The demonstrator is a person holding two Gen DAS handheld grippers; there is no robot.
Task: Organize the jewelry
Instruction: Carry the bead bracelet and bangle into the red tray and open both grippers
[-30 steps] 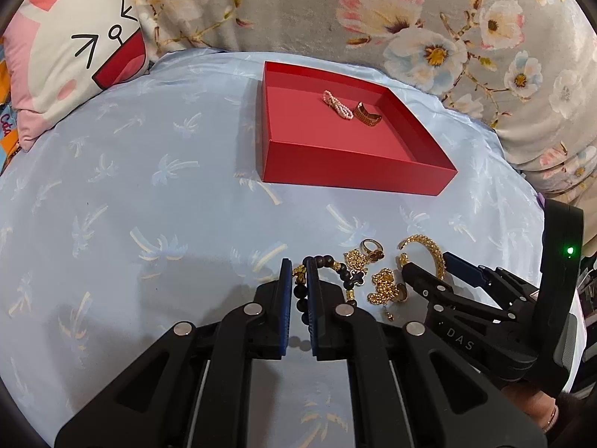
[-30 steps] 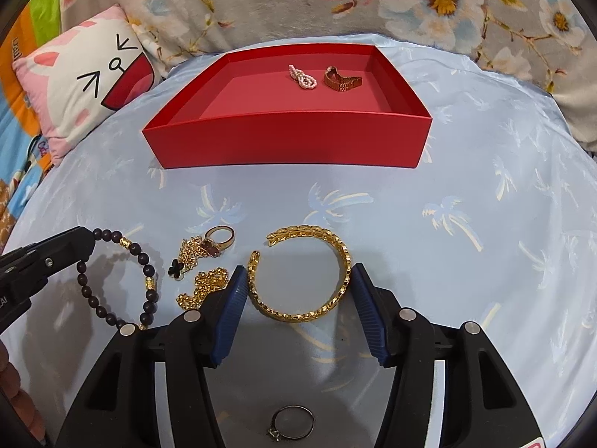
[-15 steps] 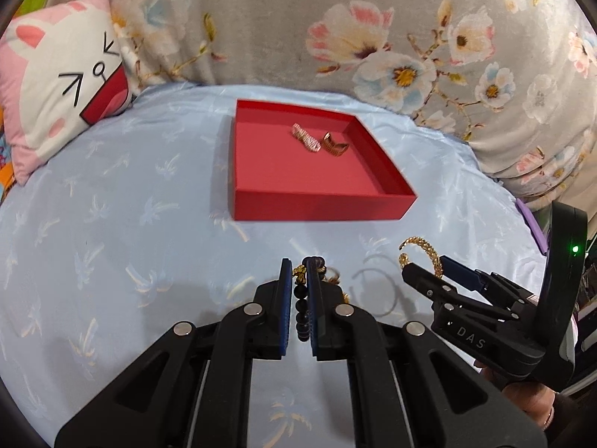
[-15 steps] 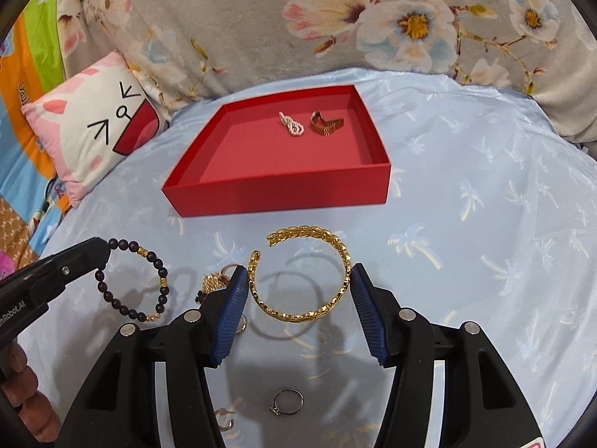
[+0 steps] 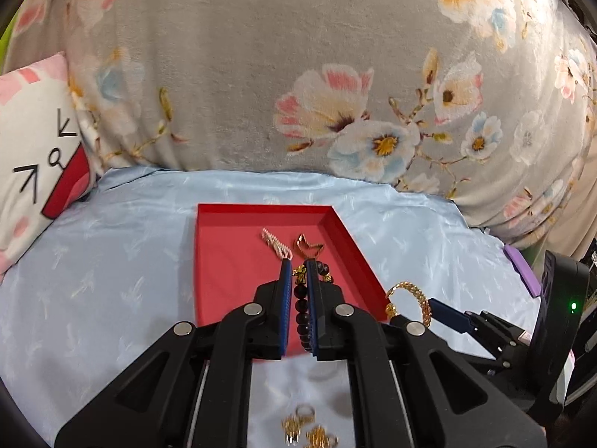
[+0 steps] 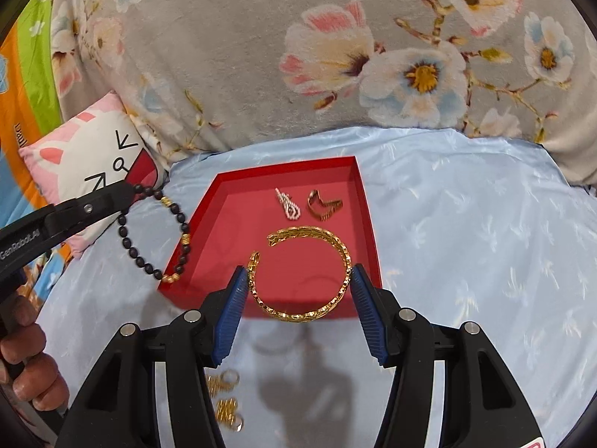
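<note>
Tray first: a shallow red tray (image 6: 367, 231) sits on the pale blue sheet (image 6: 485, 246) in front of a grey floral blanket (image 6: 261, 56), and on its floor toward the far wall lie two pieces side by side, a small pearl-toned twisted piece (image 6: 288, 204) on the left and a bronze-coloured ring-like band (image 6: 324, 206) on the right, near each other but not touching.

The right gripper (image 6: 298, 283) holds a gold chain cuff (image 6: 309, 272) across its width, the blue ribbed pads (image 6: 233, 308) pressing on opposite sides of the open ring, jaws about half spread. In the right wrist view the cuff hangs off the sheet, over the near part of the tray, with its open gap pointing toward the far-left.

The left gripper (image 5: 298, 272) has its jaws pressed nearly together, pinching a dark beaded bracelet (image 6: 156, 235) with gold spacer beads. In the right wrist view the loop dangles below the fingertips, its lower end overlapping the tray's left wall. In the left wrist view the beads run down between the pads.

Loose gold pieces (image 6: 224, 395), rings among them, lie on the sheet nearer than the tray, blurred, below both grippers. A pink and white cartoon pillow (image 6: 86, 164) rests at the far left. A hand (image 6: 26, 358) grips the left tool's handle
</note>
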